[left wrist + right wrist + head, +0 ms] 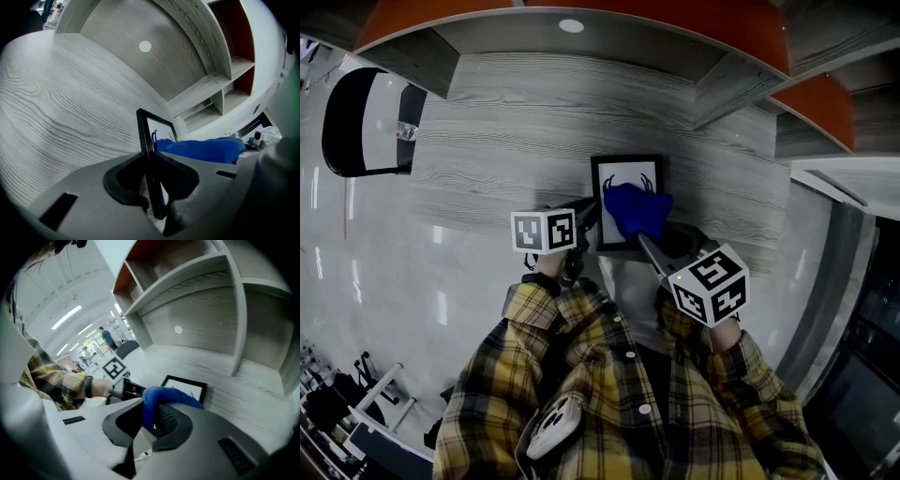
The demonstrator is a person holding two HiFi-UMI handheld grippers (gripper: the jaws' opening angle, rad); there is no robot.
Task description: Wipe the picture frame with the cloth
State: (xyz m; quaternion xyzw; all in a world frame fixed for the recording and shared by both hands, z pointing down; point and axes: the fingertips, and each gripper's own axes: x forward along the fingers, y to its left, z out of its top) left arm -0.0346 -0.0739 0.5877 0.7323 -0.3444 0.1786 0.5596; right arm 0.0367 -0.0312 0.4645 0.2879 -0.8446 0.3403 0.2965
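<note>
Blue, knit-textured cloth (164, 397) is pinched in my right tongs (150, 420) and bunched soft over the face of the frame (626, 169), which lies at 12 o'clock from me over the grey wood-grain desk (506, 150). Left tongs (152, 180) are clamped narrow on the thin black rim at the frame's 9 o'clock edge, steadying it, so I reckon we're mid-wipe. Next, I'd judge, it wants light flat strokes toward the 12 and 3 o'clock corners, with a firm hold on that slick, hard rim so it can't twist.

Left hand-held gripper (152, 185) clamped, right one (149, 418) likewise
</note>
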